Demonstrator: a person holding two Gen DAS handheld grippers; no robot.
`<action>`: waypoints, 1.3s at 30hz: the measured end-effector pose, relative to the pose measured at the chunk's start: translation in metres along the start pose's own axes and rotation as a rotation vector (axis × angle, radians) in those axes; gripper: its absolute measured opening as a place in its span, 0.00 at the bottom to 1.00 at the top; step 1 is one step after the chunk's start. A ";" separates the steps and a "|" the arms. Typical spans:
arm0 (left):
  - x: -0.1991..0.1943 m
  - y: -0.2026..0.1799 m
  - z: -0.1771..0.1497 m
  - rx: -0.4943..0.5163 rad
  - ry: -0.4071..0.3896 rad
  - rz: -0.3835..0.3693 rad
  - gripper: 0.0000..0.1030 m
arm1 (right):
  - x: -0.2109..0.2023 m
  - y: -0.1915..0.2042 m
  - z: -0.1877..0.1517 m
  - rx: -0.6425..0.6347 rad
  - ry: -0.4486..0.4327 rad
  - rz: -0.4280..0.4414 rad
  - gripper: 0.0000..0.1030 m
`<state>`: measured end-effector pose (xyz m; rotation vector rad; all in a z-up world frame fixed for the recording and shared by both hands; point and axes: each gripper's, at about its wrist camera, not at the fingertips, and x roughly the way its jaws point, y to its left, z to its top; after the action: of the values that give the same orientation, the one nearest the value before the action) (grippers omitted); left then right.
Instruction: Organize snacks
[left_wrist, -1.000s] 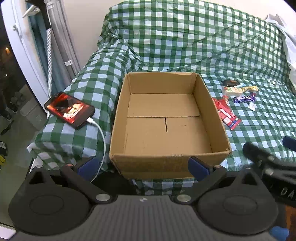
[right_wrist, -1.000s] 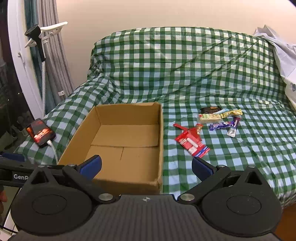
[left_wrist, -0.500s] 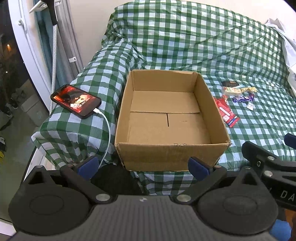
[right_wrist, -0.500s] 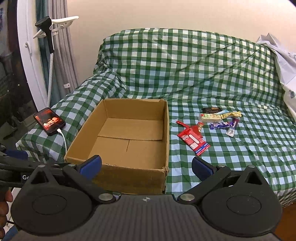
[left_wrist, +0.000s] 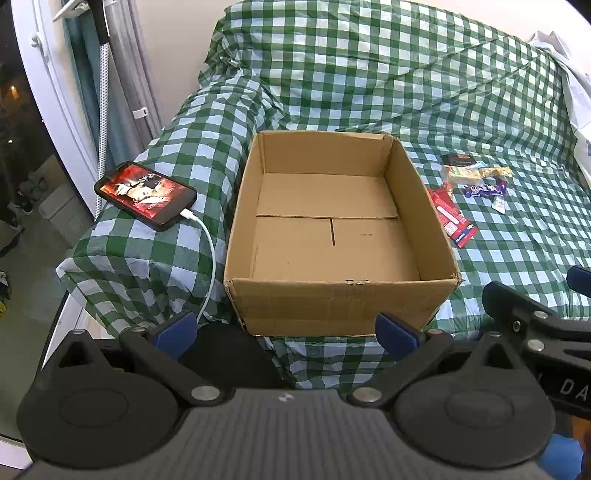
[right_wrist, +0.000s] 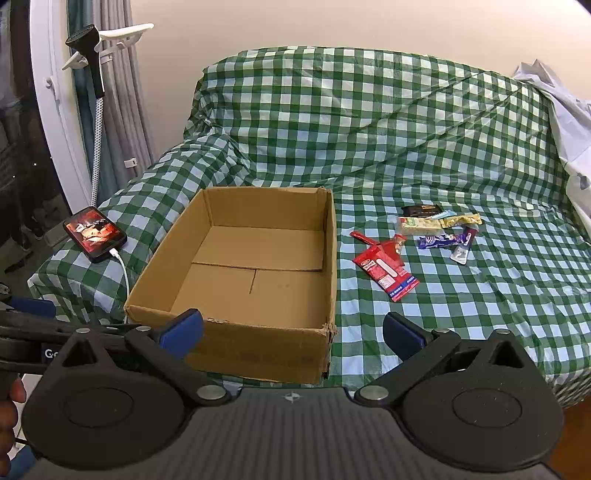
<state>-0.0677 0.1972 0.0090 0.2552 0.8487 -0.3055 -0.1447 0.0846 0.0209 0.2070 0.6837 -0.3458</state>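
Both cameras pulled back and up since a second ago; more bed shows. Left gripper (left_wrist: 284, 328) and right gripper (right_wrist: 291, 332) hover before the cardboard box (right_wrist: 236, 332), jaws apart, empty. Snacks (right_wrist: 417, 240) lie on the checked cover (right_wrist: 369, 129) at the box's 3 o'clock.

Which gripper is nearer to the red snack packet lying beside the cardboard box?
Right. The right gripper hovers open at the bed's edge, with the red snack packet ahead and slightly right. The left gripper sits further left, with the cardboard box between it and the packet.
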 end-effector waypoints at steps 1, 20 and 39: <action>0.000 0.000 0.000 -0.001 0.001 -0.001 1.00 | 0.000 0.000 0.000 0.001 0.000 0.000 1.00; 0.003 0.002 -0.002 0.002 0.005 -0.001 1.00 | 0.002 0.000 -0.004 0.002 -0.002 0.002 1.00; 0.009 0.001 -0.001 0.032 0.020 -0.002 1.00 | 0.007 0.002 -0.010 0.010 0.011 0.012 1.00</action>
<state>-0.0626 0.1974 0.0020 0.2878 0.8646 -0.3190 -0.1447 0.0876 0.0087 0.2228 0.6912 -0.3371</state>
